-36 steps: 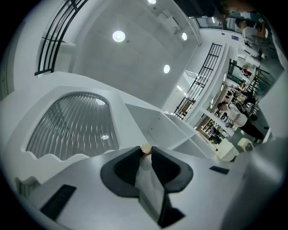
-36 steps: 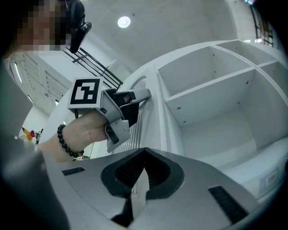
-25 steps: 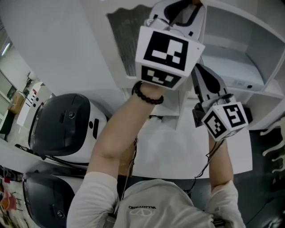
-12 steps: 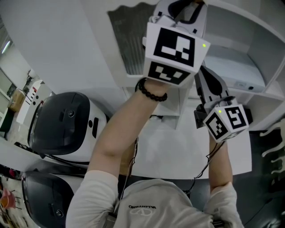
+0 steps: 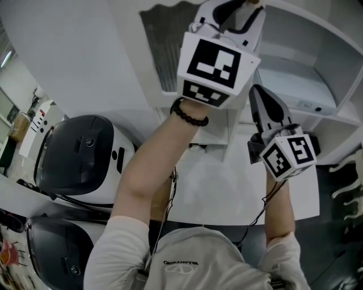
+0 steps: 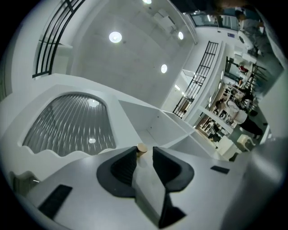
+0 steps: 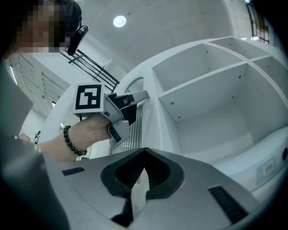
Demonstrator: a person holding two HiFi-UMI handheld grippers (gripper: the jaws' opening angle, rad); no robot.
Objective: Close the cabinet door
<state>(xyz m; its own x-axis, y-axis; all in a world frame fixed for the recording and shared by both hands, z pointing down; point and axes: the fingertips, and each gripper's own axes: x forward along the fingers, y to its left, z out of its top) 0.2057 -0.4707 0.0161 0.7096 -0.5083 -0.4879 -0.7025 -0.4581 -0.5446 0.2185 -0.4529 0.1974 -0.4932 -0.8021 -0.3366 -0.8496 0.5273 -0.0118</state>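
The cabinet door [image 6: 72, 126] is a white frame around ribbed glass and stands swung out from the white cabinet [image 7: 202, 103]. A small round brass knob [image 6: 141, 148] on the door's edge sits between the tips of my left gripper [image 6: 145, 151]. Its jaws are opening, and a gap shows beside the knob. In the head view the left gripper [image 5: 232, 7] reaches up to the door [image 5: 164, 45]. My right gripper [image 7: 144, 152] is shut on nothing and hangs apart in front of the empty shelves. The head view shows the right gripper [image 5: 262, 93] lower and to the right.
The cabinet's open shelf compartments [image 5: 295, 68] lie right of the door. Below is a white tabletop [image 5: 227, 192]. Two black-and-white rounded machines [image 5: 85, 158] [image 5: 57, 249] stand at the lower left. Shelving and a distant person [image 6: 238, 112] show in the left gripper view.
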